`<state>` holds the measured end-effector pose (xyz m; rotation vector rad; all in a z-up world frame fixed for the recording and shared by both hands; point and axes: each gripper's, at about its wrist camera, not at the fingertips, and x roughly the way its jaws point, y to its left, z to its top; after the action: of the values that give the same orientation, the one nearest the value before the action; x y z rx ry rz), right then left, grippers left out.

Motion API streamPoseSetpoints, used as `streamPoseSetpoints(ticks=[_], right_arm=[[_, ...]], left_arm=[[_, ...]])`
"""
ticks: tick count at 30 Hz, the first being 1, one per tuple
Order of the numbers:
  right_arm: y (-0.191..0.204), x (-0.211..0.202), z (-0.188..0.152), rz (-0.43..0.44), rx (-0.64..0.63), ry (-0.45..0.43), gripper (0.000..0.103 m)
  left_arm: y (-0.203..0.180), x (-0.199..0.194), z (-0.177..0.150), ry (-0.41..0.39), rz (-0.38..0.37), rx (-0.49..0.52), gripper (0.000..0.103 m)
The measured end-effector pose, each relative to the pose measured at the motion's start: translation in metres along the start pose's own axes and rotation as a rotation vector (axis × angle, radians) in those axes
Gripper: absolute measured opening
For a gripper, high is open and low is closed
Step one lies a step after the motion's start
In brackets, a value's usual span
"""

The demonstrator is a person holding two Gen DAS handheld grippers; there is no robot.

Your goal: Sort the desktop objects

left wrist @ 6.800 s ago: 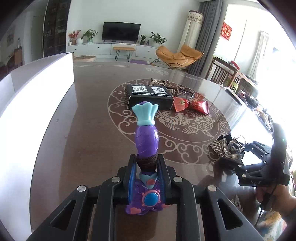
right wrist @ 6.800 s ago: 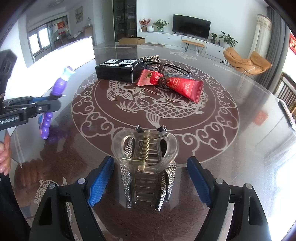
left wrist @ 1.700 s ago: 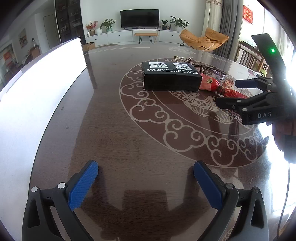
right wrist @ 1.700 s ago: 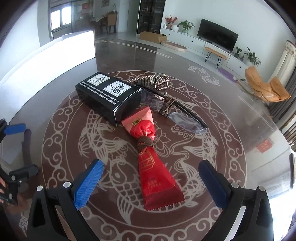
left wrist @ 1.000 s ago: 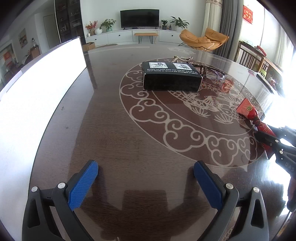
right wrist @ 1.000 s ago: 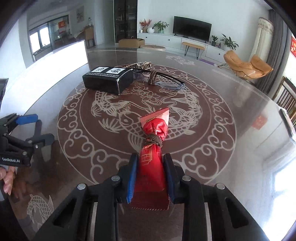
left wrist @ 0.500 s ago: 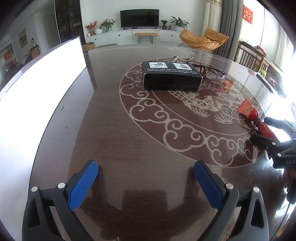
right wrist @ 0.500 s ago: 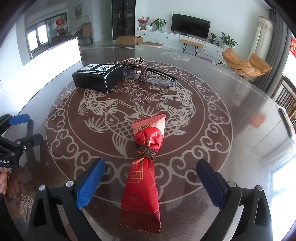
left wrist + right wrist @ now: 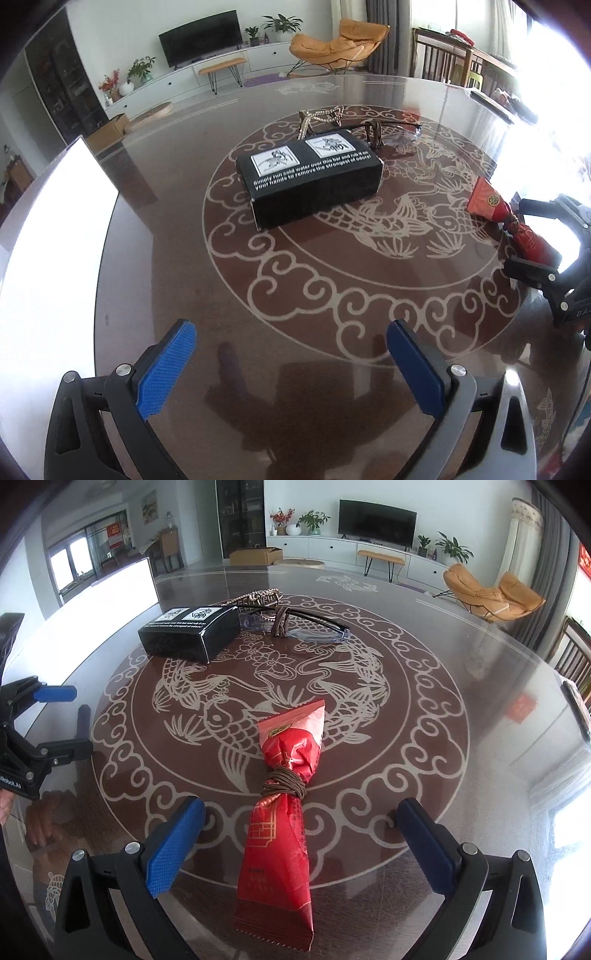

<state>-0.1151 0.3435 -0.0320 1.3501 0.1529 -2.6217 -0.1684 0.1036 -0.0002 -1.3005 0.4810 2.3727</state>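
Red snack packet (image 9: 282, 808) tied at the waist with brown cord, lying flat on the counter (image 9: 461, 775) between the blue pads of the right tongs (image 9: 301, 834), spread wide and touching nothing; same packet at 3 o'clock in the left view (image 9: 517, 225). Black box (image 9: 310, 184) at 12 o'clock from the left tongs (image 9: 291, 365), also spread wide and empty, low over bare wood. Glasses (image 9: 295, 622) just behind the box, at 1 o'clock from it, with a rhinestone clip (image 9: 264, 596) beyond. White board (image 9: 48, 236) along the counter edge at 9 o'clock
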Motion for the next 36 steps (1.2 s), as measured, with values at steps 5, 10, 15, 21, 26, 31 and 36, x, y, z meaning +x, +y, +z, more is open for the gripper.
streamPoseSetpoints(ticks=[5,10,15,21,26,31,36], right_arm=[[0.0,0.0,0.0,0.0,0.0,0.0,0.103],[0.0,0.0,0.0,0.0,0.0,0.0,0.103],[0.0,0.001,0.0,0.001,0.0,0.0,0.103],[0.0,0.002,0.0,0.001,0.0,-0.001,0.103],[0.0,0.002,0.0,0.002,0.0,-0.001,0.103],[0.0,0.001,0.0,0.002,0.0,-0.001,0.103],[0.0,0.001,0.0,0.003,0.0,-0.001,0.103]], left_arm=[[0.011,0.012,0.059,-0.006,-0.039,0.138,0.103],[-0.002,0.032,0.088,0.024,-0.088,0.338,0.103],[-0.013,0.044,0.109,-0.056,-0.035,0.459,0.103],[-0.006,0.06,0.115,-0.004,-0.139,0.358,0.098],[0.009,0.036,0.099,-0.046,-0.143,0.179,0.06],[0.016,-0.001,0.027,-0.066,-0.039,-0.007,0.06],[0.032,-0.032,-0.047,-0.082,0.061,-0.15,0.061]])
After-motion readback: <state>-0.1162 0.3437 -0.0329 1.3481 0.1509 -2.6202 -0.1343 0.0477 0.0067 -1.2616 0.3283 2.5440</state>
